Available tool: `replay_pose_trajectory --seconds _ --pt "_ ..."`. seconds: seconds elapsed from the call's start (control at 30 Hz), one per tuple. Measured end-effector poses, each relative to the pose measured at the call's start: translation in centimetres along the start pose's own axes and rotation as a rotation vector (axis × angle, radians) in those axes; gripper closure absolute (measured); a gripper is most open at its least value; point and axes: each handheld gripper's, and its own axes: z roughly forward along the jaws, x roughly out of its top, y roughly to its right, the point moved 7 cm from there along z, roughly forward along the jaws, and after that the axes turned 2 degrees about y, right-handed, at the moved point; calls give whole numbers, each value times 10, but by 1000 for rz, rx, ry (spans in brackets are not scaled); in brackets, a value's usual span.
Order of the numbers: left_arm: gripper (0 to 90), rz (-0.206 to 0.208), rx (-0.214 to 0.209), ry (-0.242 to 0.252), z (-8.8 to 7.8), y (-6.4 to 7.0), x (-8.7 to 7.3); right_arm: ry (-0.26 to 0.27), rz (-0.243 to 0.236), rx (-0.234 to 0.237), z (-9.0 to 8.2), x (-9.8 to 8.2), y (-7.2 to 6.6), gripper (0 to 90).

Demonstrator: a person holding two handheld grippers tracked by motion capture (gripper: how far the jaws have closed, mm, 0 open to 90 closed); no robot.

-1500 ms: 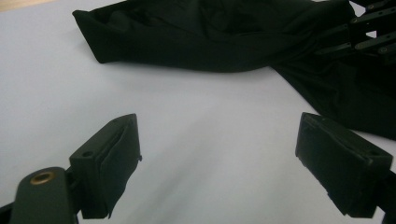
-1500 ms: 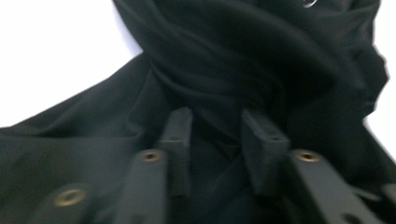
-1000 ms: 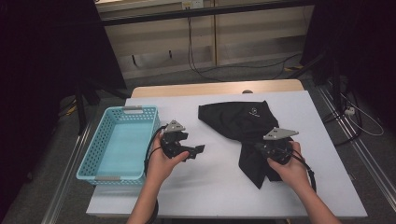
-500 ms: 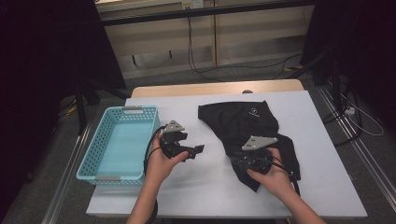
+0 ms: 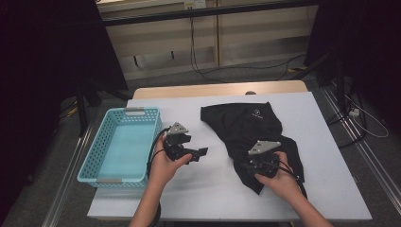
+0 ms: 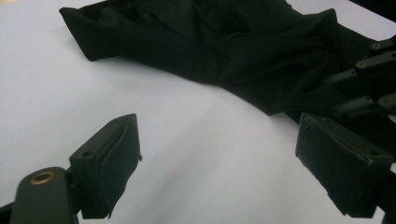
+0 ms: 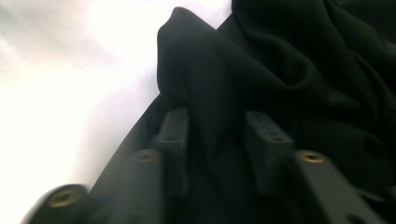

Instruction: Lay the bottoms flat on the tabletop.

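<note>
A black garment (image 5: 246, 123) with a small white logo lies crumpled on the white table (image 5: 208, 194), right of centre. My right gripper (image 5: 247, 168) is down on the garment's near left part. In the right gripper view its jaws (image 7: 215, 140) flank a raised fold of the black cloth (image 7: 289, 60). They have just been closing, with a gap still between the pads. My left gripper (image 5: 202, 153) hovers over bare table between the basket and the garment, pointing right. It is open with nothing between its jaws (image 6: 219, 163), and the garment (image 6: 224, 46) lies beyond them.
A light blue plastic basket (image 5: 90, 161) stands on the table's left side with nothing in it. Bare white tabletop runs along the near edge and between the two hands. Beyond the table are cables on the floor and dark stands on both sides.
My right hand has moved left and lower, from the garment's right edge to its near left part. The left hand has kept still.
</note>
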Motion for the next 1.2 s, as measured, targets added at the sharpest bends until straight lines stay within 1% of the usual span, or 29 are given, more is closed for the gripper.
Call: replay_pose_trajectory --seconds 0.07,0.13,0.17,0.2,0.23,0.27,0.3,0.37,0.43,0.53,0.63,0.7,0.73,0.77,0.83,0.87,0.93,1.0,1.03,1.07,1.13,1.2 --pt "140 -4 -3 1 0 0 -1 5 6 7 1 1 1 833" --pt "140 -4 -5 2 0 -1 0 5 4 9 3 2 2 855" --pt "140 -10 -4 5 -1 -1 0 8 5 15 3 3 2 856" --pt "140 -4 -4 4 -1 -2 0 14 16 25 3 4 2 857" --pt "140 -13 -3 13 -2 -2 0 24 24 37 2 6 1 858" --pt "140 -14 -2 15 -2 -2 1 34 28 42 1 9 1 860" --pt "140 -17 -1 18 -3 -3 1 48 31 45 -1 12 1 861" --pt "140 -17 0 17 -4 -3 1 85 42 69 -7 20 -1 863" --pt "140 -18 8 20 -3 -4 1 110 44 92 -12 26 -5 863" --pt "138 -16 9 21 -4 -4 2 143 42 143 -18 34 -15 864" --pt "137 -15 12 20 -4 -4 2 155 22 184 -23 38 -26 860" --pt "137 -16 13 24 -3 -3 3 149 21 197 -23 37 -30 842" --pt "137 -17 13 24 -2 -3 3 145 29 198 -22 35 -30 813" --pt "137 -12 12 20 -2 -3 3 136 40 191 -21 33 -28 751" --pt "137 -14 9 17 -2 -3 3 110 48 155 -19 29 -21 606" --pt "137 -15 9 19 -1 -3 3 101 57 144 -19 27 -17 567" --pt "137 -11 9 19 -1 -3 3 115 84 127 -22 26 -9 532" --pt "137 -9 11 15 0 -3 3 131 105 92 -27 26 1 488" --pt "137 -6 11 11 0 -3 2 142 121 77 -30 26 8 487" --pt "137 -12 9 13 1 -2 2 147 133 71 -31 26 12 478" --pt "137 -6 12 10 1 -2 2 154 141 42 -34 24 22 443" --pt "138 -10 12 14 0 -2 2 159 172 30 -35 22 32 444"
